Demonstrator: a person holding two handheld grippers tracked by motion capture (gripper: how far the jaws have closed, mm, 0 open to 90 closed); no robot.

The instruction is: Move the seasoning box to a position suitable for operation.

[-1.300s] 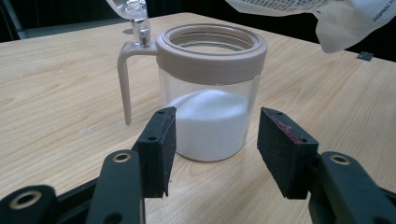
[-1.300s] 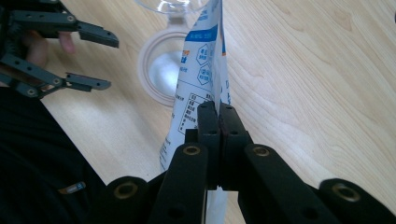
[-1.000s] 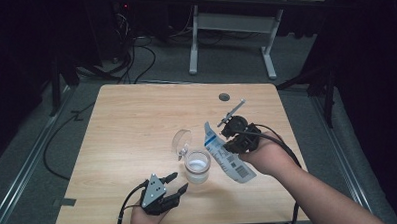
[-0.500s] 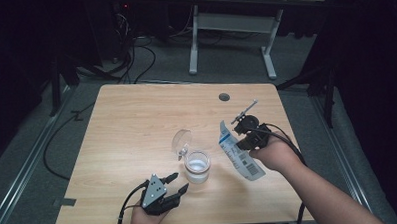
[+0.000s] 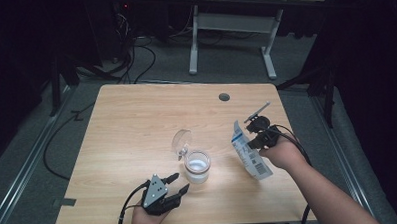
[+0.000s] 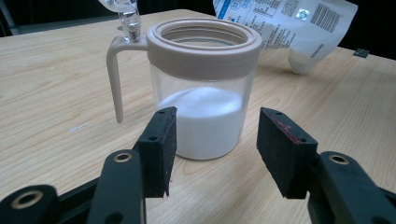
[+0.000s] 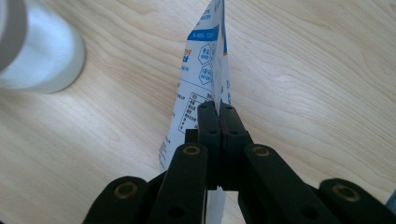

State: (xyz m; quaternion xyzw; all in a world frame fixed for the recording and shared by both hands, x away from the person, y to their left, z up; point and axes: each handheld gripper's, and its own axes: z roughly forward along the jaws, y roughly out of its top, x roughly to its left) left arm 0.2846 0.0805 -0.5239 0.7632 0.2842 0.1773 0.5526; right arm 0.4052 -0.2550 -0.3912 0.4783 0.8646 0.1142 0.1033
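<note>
From above the near edge we look forward and down on the whole desk (image 5: 137,124) and the floor beyond it. Riding low on the left gripper (image 6: 212,149), we face the jar (image 6: 203,88) from close range, almost level with the desktop. On the right gripper (image 7: 218,126) we look steeply down (very near) at the pouch (image 7: 201,79). All three views share jar and pouch.

Each claw is black, with linked arms pinned by brass-ringed rivets and blocky foam pads dotted with small screws; one pad (image 6: 282,154) shows a reddish smear. The left claw (image 5: 175,184) carries a grey three-cornered plate, and black cables trail from both. The forearms are bare, without sleeves.
</note>
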